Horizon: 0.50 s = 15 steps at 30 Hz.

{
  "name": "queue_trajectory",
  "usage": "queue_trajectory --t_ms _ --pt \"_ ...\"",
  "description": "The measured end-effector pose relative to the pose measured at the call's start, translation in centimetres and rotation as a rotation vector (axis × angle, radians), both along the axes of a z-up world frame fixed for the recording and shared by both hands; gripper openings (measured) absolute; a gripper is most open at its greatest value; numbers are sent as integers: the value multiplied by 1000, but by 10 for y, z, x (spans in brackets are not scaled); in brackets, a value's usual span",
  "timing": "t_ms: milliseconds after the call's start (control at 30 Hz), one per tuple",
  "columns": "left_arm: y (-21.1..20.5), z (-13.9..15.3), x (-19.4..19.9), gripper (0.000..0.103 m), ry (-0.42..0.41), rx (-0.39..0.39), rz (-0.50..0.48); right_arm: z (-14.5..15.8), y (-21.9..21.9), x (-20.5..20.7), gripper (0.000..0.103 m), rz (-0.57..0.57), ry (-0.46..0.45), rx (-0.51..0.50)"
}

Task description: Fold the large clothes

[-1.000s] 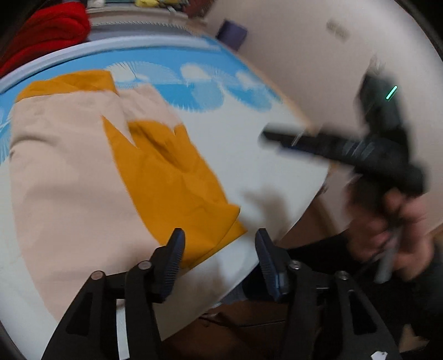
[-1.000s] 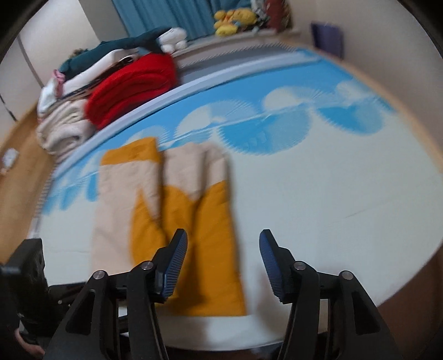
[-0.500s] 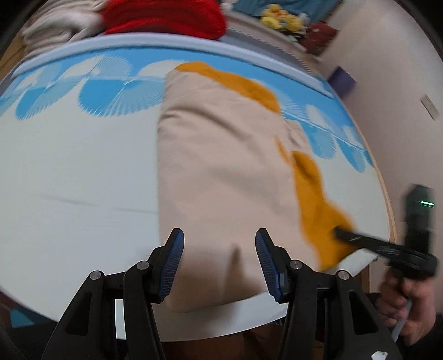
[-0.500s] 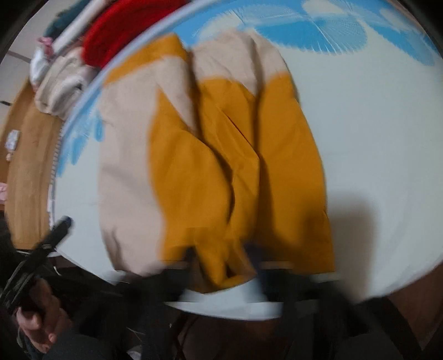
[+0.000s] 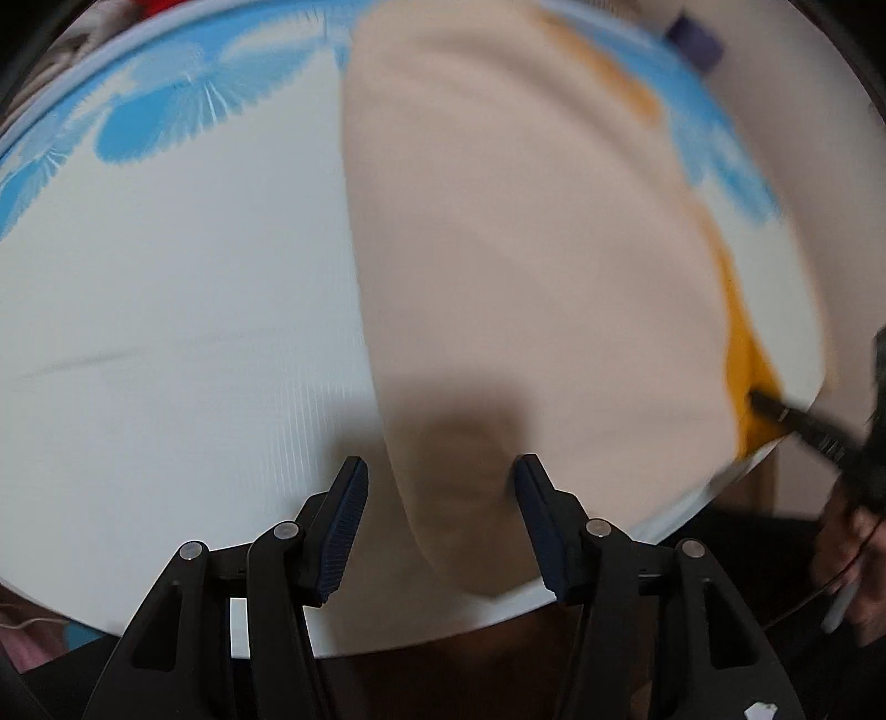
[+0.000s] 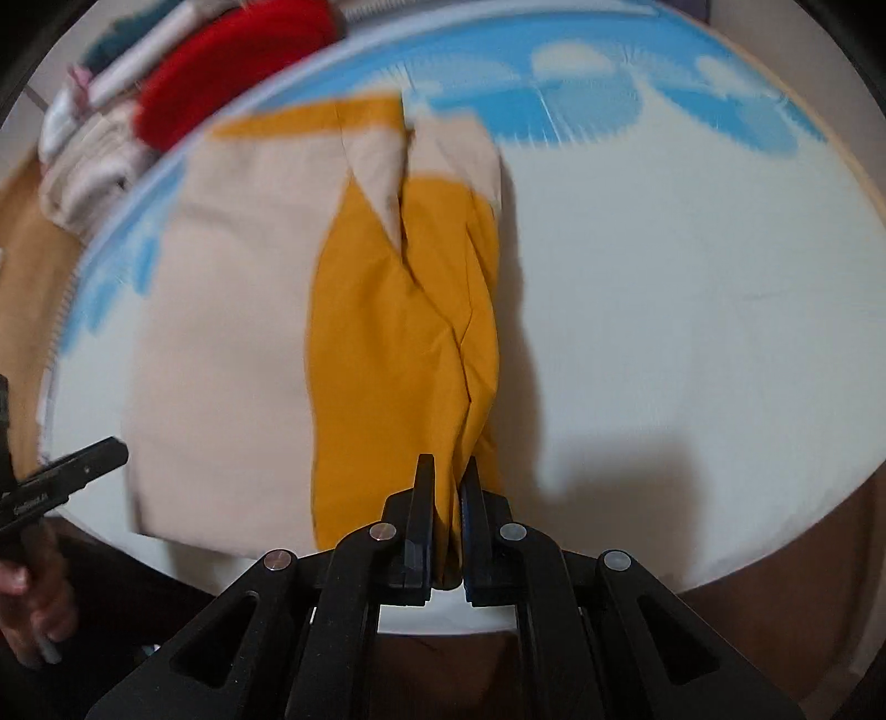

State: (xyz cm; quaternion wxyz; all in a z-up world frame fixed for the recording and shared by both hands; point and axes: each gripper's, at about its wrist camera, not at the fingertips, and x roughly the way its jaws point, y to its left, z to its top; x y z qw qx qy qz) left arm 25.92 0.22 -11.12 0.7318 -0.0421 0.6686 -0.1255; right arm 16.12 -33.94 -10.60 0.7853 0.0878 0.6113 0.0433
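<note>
A large garment, beige (image 5: 526, 277) with a mustard-yellow panel (image 6: 398, 332), lies flat on a white mat with a blue print (image 6: 692, 277). My right gripper (image 6: 447, 465) is shut on the yellow panel's near hem, the cloth bunched between its pads. It also shows at the right of the left wrist view, its tip (image 5: 761, 400) on the yellow corner. My left gripper (image 5: 440, 465) points down over the beige near corner. Its jaws are opening and straddle the cloth's left edge without pressing on it.
A red blanket (image 6: 232, 72) and a pile of folded laundry (image 6: 88, 155) lie beyond the mat's far left edge. A purple object (image 5: 695, 41) sits by the wall. The mat's near edge (image 5: 443, 637) drops to brown floor. A hand (image 6: 27, 609) holds the left gripper.
Both grippers sank toward the garment's near edge. The right one went from open to shut on the yellow hem. The left one swung from the yellow side over to the beige corner.
</note>
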Motion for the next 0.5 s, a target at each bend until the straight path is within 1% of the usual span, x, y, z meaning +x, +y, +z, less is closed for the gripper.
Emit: queue_trajectory --t_ms 33,67,133,167,200,233,267,300,367,433,500 --pt "0 3 0 49 -4 -4 3 -4 3 0 7 9 10 -13" --pt "0 13 -1 41 -29 -28 4 -5 5 1 7 11 15 -29" --pt "-3 32 -2 40 -108 -68 -32 -7 7 4 7 10 19 -52" --pt "-7 32 -2 42 -129 -35 -57 -10 6 6 7 4 28 -52" --pt "-11 17 -1 43 -99 39 -79 -12 5 6 7 -2 37 -50" --pt "-13 2 0 46 -54 75 -88 -16 10 9 7 -1 45 -55" --pt "-14 -13 0 46 -5 88 -91 -18 10 11 7 5 55 -64" --pt "-16 -17 0 48 3 93 -94 -20 8 13 7 11 68 -68" --pt "-20 -11 0 47 -23 111 -116 -26 5 18 7 16 88 -81" --pt "-21 -8 -1 47 -31 113 -116 -25 0 15 8 23 90 -92" --pt "-16 -10 2 47 -20 104 -101 -14 -5 14 15 4 70 -104"
